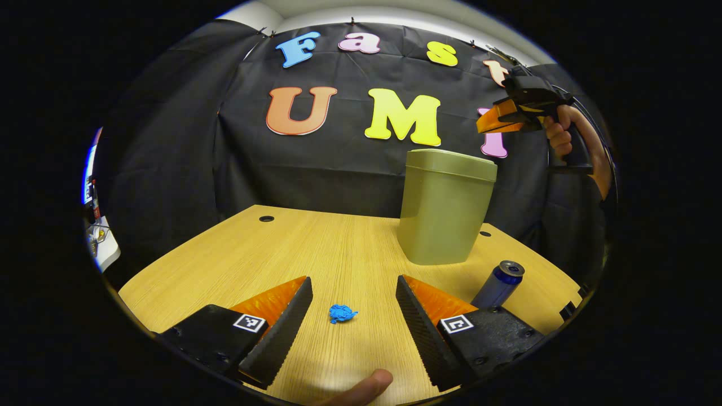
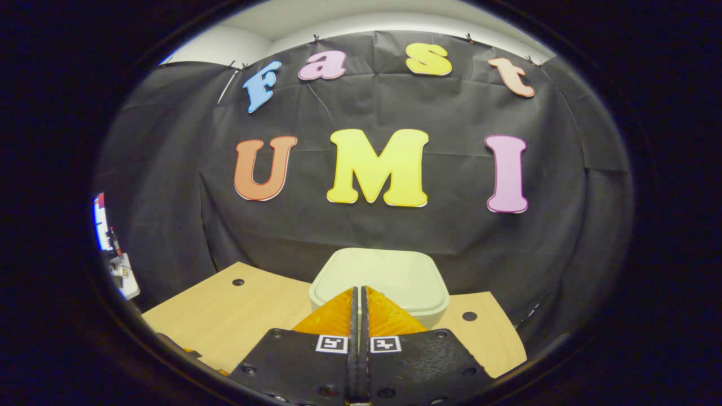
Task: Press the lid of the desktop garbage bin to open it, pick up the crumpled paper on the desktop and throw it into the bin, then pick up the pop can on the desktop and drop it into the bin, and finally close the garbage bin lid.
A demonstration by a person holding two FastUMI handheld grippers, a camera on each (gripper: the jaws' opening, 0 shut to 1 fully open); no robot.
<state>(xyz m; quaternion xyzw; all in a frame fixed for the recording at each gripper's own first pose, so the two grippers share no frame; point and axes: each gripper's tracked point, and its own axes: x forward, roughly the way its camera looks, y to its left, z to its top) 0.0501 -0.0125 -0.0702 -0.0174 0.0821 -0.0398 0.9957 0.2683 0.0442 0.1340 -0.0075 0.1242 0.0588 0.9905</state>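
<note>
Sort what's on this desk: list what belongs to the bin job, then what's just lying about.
Job things:
olive-green plastic bin, lid shut
crumpled blue paper ball
blue metal pop can
left gripper
right gripper

Lying about:
white clutter beyond the desk's left edge

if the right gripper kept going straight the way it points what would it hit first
Probably the closed lid of the pale green plastic bin: the shut right gripper points straight at it from above. How far off it hangs is unclear.
</note>
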